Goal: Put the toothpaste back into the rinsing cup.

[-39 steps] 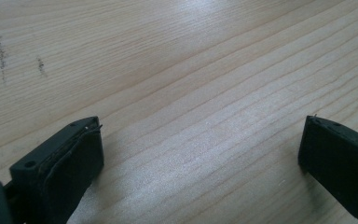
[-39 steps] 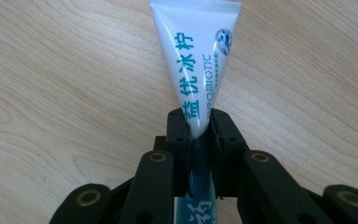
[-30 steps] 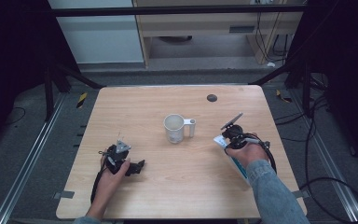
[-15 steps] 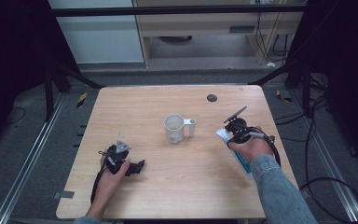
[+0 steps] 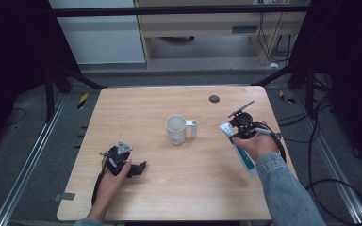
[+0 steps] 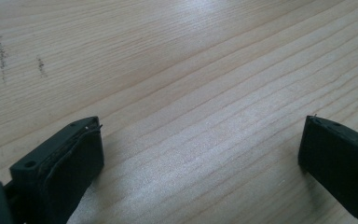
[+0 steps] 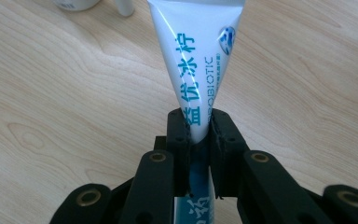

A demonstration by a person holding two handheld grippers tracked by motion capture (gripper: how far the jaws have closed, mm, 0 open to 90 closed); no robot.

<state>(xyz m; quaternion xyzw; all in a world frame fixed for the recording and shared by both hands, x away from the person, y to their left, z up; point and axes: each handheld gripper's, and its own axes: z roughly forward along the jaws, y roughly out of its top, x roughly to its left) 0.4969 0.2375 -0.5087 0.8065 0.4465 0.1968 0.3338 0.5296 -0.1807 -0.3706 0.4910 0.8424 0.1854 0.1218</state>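
Right gripper (image 7: pixel 199 128) clamps the toothpaste tube (image 7: pixel 196 56) — beside the mug (image 5: pixel 177 130).

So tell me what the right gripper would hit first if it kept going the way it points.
Likely the white mug. The right gripper, shut on the toothpaste tube, aims toward it, though depth is hard to judge.

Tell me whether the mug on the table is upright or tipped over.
Upright. The white mug stands on the wooden table with its round mouth facing up and its handle out towards the right gripper.
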